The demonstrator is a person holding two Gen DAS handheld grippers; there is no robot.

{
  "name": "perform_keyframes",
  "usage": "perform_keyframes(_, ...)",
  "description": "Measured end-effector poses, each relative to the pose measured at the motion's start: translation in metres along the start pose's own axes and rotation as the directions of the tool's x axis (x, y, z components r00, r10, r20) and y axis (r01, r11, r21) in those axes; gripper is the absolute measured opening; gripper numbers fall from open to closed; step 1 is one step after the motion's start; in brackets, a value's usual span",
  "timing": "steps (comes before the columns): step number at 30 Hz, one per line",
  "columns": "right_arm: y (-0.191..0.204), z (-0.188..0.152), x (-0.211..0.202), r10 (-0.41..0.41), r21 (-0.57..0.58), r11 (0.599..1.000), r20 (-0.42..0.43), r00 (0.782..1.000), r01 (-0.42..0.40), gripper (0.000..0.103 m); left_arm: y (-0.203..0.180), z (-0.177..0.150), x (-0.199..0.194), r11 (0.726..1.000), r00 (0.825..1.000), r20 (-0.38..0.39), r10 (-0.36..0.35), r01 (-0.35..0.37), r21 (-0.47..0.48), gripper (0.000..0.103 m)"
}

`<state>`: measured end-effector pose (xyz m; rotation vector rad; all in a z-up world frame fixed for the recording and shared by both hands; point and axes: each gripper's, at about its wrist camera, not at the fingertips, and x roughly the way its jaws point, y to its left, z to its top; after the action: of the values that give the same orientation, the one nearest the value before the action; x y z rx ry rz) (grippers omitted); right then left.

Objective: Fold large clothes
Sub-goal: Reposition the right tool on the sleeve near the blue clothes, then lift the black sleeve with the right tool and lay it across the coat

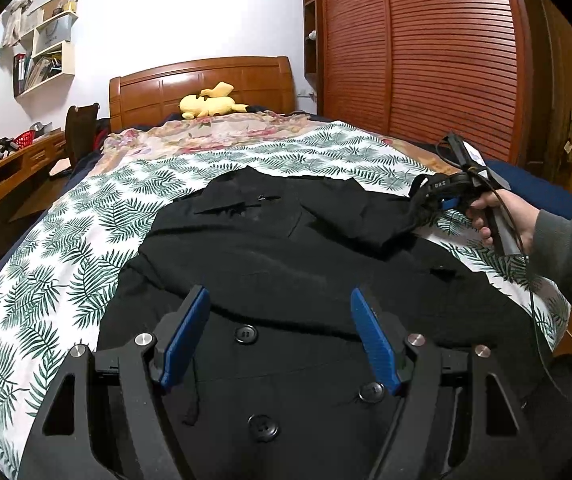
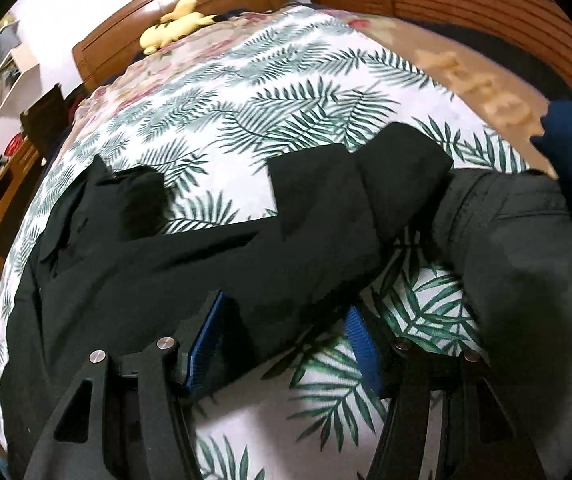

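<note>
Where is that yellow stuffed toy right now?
The yellow stuffed toy lies at the far end of the bed against the wooden headboard, beyond the black coat; both wrist views show it.

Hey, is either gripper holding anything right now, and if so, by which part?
Neither. The left gripper hangs open above the black coat. The right gripper is open around the coat's sleeve, not closed on it.

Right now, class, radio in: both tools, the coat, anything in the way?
Left tool open, over black coat. Right tool open at coat's sleeve. Coat spread on leaf-print sheet. Nothing blocking.
</note>
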<state>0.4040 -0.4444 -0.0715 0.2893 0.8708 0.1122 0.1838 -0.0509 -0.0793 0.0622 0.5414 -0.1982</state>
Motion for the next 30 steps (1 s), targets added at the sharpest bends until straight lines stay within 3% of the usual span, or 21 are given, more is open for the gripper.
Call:
perform_keyframes(6, -0.002, 0.008, 0.011, -0.006, -0.001, 1.0, -0.003, 1.0, 0.006, 0.061, 0.002, -0.002, 0.0, 1.0, 1.0, -0.01, 0.007, -0.007, 0.003, 0.074)
perform_keyframes(7, -0.002, 0.009, 0.012, -0.006, -0.009, 1.0, 0.001, 1.0, 0.006, 0.057, 0.003, -0.002, 0.0, 1.0, 1.0, -0.01, 0.009, -0.009, 0.004, 0.074)
perform_keyframes(8, 0.0, 0.009, 0.01, -0.005, -0.018, 1.0, 0.011, 1.0, 0.005, 0.028, 0.003, -0.003, 0.0, 1.0, 1.0, -0.013, 0.012, -0.012, 0.005, 0.074)
perform_keyframes(9, 0.002, 0.009, 0.01, 0.004, -0.041, 0.999, 0.018, 1.0, -0.004, 0.015, 0.004, -0.003, 0.0, 1.0, 1.0, -0.016, 0.015, -0.015, 0.007, 0.074)
perform_keyframes(11, 0.01, 0.008, 0.003, 0.04, -0.088, 0.996, 0.044, 0.998, -0.036, 0.008, 0.005, -0.004, 0.0, 1.0, 1.0, -0.017, 0.019, -0.019, 0.005, 0.074)
perform_keyframes(15, 0.035, 0.007, -0.033, 0.085, -0.178, 0.982, 0.129, 0.988, -0.061, 0.007, 0.01, -0.005, -0.005, 1.0, 1.0, -0.013, 0.025, -0.025, -0.001, 0.074)
perform_keyframes(20, 0.088, -0.003, -0.096, 0.183, -0.308, 0.945, 0.225, 0.957, -0.109, 0.007, 0.018, -0.006, -0.015, 1.0, 1.0, -0.001, 0.016, -0.016, -0.024, 0.074)
perform_keyframes(25, 0.141, -0.031, -0.142, 0.28, -0.439, 0.885, 0.244, 0.928, -0.152, 0.007, 0.019, -0.008, -0.03, 1.0, 1.0, 0.017, -0.002, 0.002, -0.003, 0.074)
perform_keyframes(30, 0.18, -0.069, -0.16, 0.358, -0.53, 0.823, 0.208, 0.91, -0.203, 0.007, 0.032, -0.009, -0.041, 1.0, 1.0, 0.027, -0.006, 0.006, 0.004, 0.074)
